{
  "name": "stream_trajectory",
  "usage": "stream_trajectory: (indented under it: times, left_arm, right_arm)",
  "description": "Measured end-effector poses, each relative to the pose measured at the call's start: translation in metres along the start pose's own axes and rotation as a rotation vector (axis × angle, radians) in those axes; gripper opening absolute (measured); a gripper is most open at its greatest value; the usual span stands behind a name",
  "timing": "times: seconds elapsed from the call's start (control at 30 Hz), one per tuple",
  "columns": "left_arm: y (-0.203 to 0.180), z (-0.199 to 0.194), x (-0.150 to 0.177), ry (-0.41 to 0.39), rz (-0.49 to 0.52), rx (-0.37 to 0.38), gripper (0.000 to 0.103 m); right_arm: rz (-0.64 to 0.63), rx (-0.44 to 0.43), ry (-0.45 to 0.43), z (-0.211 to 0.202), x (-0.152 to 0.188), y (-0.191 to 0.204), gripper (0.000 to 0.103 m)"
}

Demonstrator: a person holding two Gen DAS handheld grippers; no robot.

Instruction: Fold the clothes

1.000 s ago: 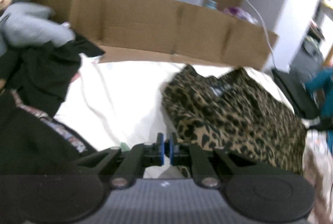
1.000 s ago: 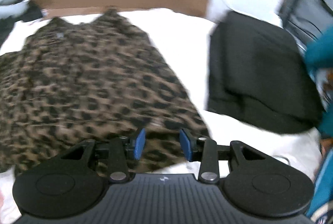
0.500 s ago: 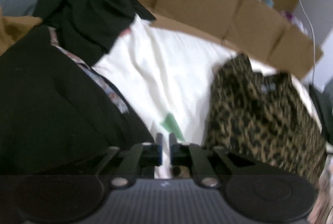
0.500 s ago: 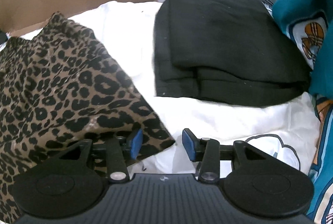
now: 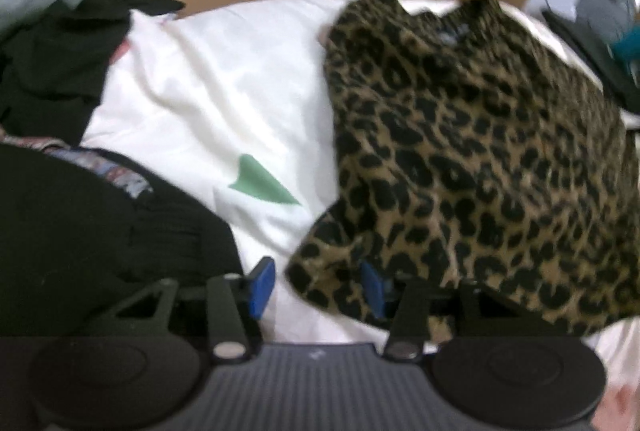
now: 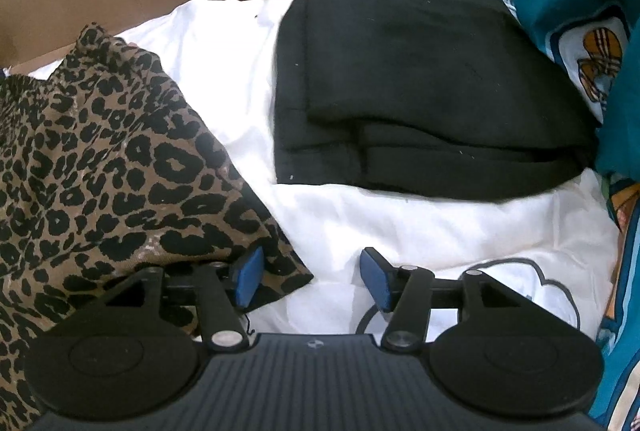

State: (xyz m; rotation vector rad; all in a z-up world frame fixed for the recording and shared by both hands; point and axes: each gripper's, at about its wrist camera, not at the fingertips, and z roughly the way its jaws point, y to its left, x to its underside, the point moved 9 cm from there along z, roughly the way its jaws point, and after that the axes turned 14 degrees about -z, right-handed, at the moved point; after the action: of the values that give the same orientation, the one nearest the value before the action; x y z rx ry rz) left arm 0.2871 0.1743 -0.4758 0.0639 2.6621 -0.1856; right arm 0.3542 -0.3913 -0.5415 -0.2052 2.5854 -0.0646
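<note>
Both grippers dropped toward leopard garment, jaws just opening. Left gripper released, its near corner between jaws; right gripper released, straddling opposite corner. Soft, light, floppy knit: you pinch both hem corners.

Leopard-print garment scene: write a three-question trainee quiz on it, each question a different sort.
1. True or false: the left tool is shut on the leopard-print garment.
2. Which lies beside the garment in the right wrist view? A) folded black garment B) red towel C) shoes
3. Fill in: the garment lies on a ____ sheet.

Key: 1 false, both tools open, a near corner between each one's pads; 2 A; 3 white.
</note>
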Motion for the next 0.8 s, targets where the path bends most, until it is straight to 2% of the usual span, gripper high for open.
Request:
stream_trajectory:
  times: [0.13, 0.23, 0.33, 0.37, 0.4, 0.43, 0.47, 0.5, 0.57, 0.67, 0.8]
  left_arm:
    - [-0.009, 0.009, 0.001, 0.006, 0.080, -0.018, 0.051]
    - [-0.013, 0.016, 0.002, 0.002, 0.117, -0.034, 0.056]
    - [-0.010, 0.022, 0.003, 0.011, 0.116, -0.018, 0.056]
    - [-0.009, 0.022, 0.002, 0.014, 0.098, 0.000, 0.053]
    - [-0.008, 0.022, 0.001, 0.016, 0.080, 0.017, 0.043]
    - [-0.007, 0.021, 0.000, 0.023, 0.053, 0.029, 0.030]
    - [-0.006, 0.020, -0.001, 0.030, 0.026, 0.042, 0.023]
    - [-0.003, 0.018, -0.004, 0.037, -0.030, 0.057, 0.008]
    - [0.003, 0.009, -0.009, 0.034, -0.172, 0.104, 0.006]
    - [0.010, -0.009, -0.012, 0.008, -0.260, 0.121, 0.004]
    - [0.027, -0.034, -0.020, -0.053, -0.409, 0.119, 0.004]
  right_arm:
    - [-0.031, 0.000, -0.006, 0.001, -0.004, 0.006, 0.059]
    - [-0.053, -0.008, -0.014, 0.002, -0.007, 0.009, 0.053]
    - [-0.062, -0.027, -0.022, 0.003, -0.007, 0.011, 0.044]
    - [-0.062, -0.034, -0.024, 0.003, -0.007, 0.011, 0.037]
    - [-0.067, -0.039, -0.026, 0.002, -0.008, 0.012, 0.020]
    - [-0.071, -0.045, -0.027, 0.001, -0.009, 0.013, 0.015]
    - [-0.072, -0.047, -0.027, -0.001, -0.010, 0.013, 0.010]
    - [-0.068, -0.045, -0.028, -0.003, -0.011, 0.012, 0.008]
    - [-0.051, -0.040, -0.037, -0.010, -0.013, 0.009, 0.006]
    - [-0.021, -0.018, -0.057, -0.024, -0.016, 0.001, 0.003]
    - [0.000, 0.060, -0.079, -0.039, -0.024, -0.015, 0.000]
